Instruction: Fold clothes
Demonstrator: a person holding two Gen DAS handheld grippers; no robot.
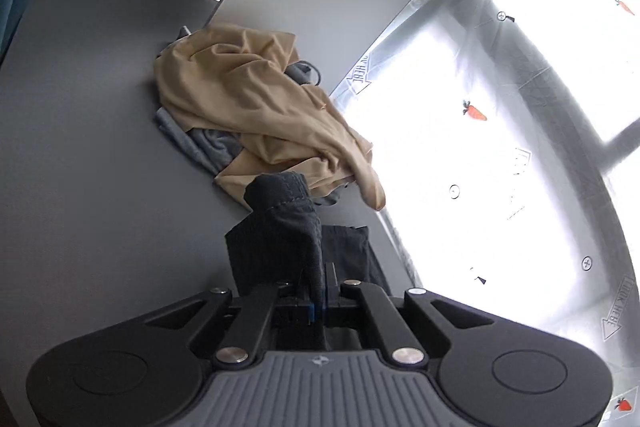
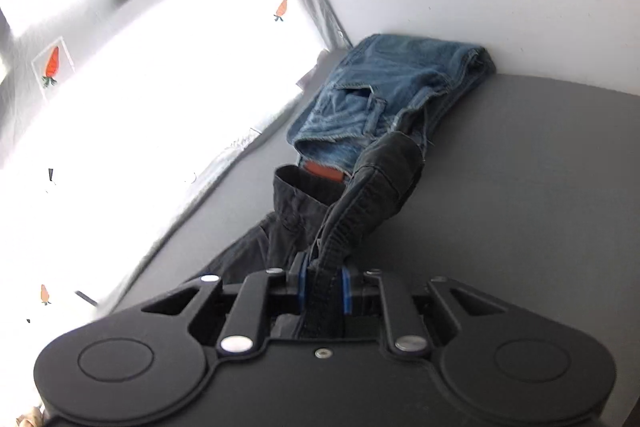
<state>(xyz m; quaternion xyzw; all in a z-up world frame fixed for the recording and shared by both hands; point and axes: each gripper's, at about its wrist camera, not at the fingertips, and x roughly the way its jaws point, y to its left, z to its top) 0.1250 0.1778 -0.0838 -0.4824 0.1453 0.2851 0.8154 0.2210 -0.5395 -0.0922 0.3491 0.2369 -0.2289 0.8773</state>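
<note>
Left wrist view, black garment (image 1: 280,227) bunched upright, hem in hand-held gripper (image 1: 320,291)

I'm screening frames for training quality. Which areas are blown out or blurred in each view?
Left wrist view: the carrot-print plastic sheet is blown out to white at right; the tan garment is well exposed and sharp. Right wrist view: the sheet is overexposed at left; the black garment is slightly blurred; the folded jeans stay readable.
</note>
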